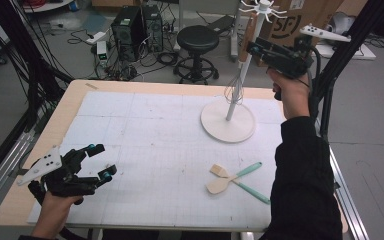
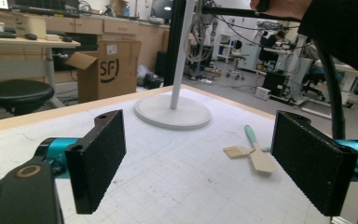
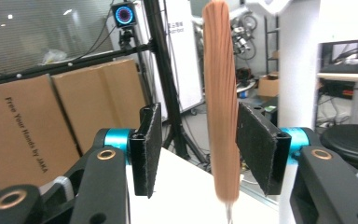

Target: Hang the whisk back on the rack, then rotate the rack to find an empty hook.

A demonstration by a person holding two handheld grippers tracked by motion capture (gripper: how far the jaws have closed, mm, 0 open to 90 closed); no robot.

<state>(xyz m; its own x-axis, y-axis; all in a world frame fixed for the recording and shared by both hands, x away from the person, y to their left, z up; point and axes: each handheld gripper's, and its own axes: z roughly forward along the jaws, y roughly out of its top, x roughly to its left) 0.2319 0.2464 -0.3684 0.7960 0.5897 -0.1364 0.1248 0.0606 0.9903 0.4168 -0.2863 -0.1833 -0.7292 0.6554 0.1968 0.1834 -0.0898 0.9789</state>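
Observation:
A white rack [image 1: 228, 123] with a round base and a tall pole stands at the table's far right. From its top hooks hangs a whisk with a wooden handle [image 1: 249, 31] and wire loops [image 1: 235, 91]. My right gripper [image 1: 253, 48] is raised to that handle. In the right gripper view the handle [image 3: 220, 107] stands upright between the open jaws of the right gripper [image 3: 204, 144], nearer the right pad [image 3: 256, 142]. Two teal-handled wooden spatulas [image 1: 232, 178] lie crossed on the mat. My left gripper [image 1: 103, 160] rests open and empty at the front left, facing the spatulas [image 2: 254, 156] and the rack base [image 2: 172, 114].
A white gridded mat [image 1: 150, 135] covers the wooden table. A black frame post [image 1: 330, 80] rises just right of my right hand. Beyond the far edge stand a black stool [image 1: 197, 40], computer towers [image 1: 135, 27] and a cardboard box [image 1: 292, 20].

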